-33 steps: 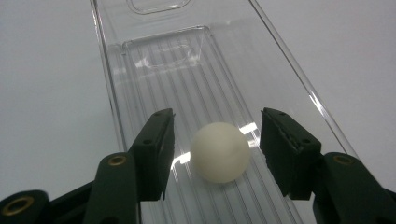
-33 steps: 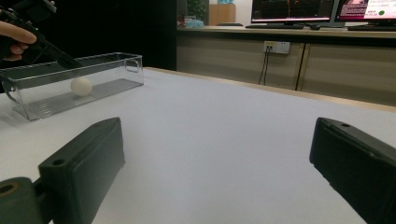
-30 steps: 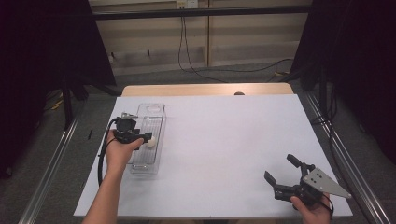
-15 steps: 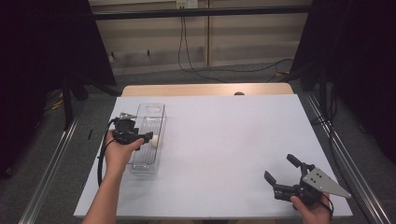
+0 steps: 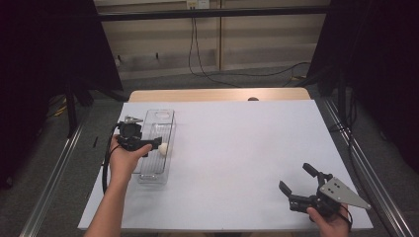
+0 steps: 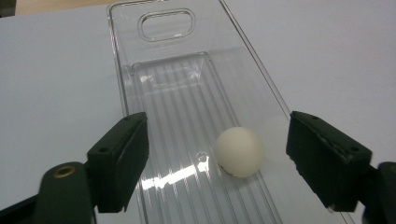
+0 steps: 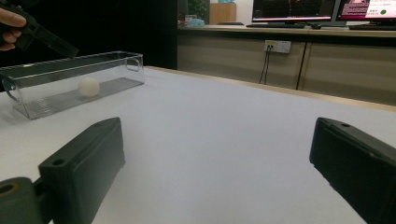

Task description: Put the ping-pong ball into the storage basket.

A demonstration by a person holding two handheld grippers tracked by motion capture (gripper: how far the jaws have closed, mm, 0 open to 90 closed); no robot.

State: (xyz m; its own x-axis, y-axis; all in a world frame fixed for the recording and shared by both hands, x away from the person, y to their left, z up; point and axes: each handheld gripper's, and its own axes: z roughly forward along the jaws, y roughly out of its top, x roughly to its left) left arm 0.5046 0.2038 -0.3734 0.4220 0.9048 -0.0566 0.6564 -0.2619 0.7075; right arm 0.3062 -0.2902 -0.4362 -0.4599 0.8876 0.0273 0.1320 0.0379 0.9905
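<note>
A clear plastic tray (image 5: pixel 154 123) lies lengthwise at the table's left, with a white ball (image 5: pixel 162 148) inside against its right wall. My left gripper (image 5: pixel 150 144) hangs over the tray just left of the ball. In the left gripper view the tray (image 6: pixel 187 88) has a ribbed floor, and the ball (image 6: pixel 239 151) rests on it between the wide-apart jaws of my left gripper (image 6: pixel 218 144), touching neither. My right gripper (image 5: pixel 295 177) stands open low over the table's front right, holding nothing. The right gripper view shows my right gripper (image 7: pixel 218 140) aimed at the far tray (image 7: pixel 56 84) and ball (image 7: pixel 88 87).
The white tabletop (image 5: pixel 247 143) stretches between the two grippers. A wooden strip (image 5: pixel 217 95) runs along its far edge. Metal rails (image 5: pixel 356 163) flank both sides. A counter with wall sockets (image 7: pixel 277 45) and monitors stands beyond the table.
The ball now shows a little farther right of the left gripper's jaws, lying loose in the tray. The right gripper has stayed still.
</note>
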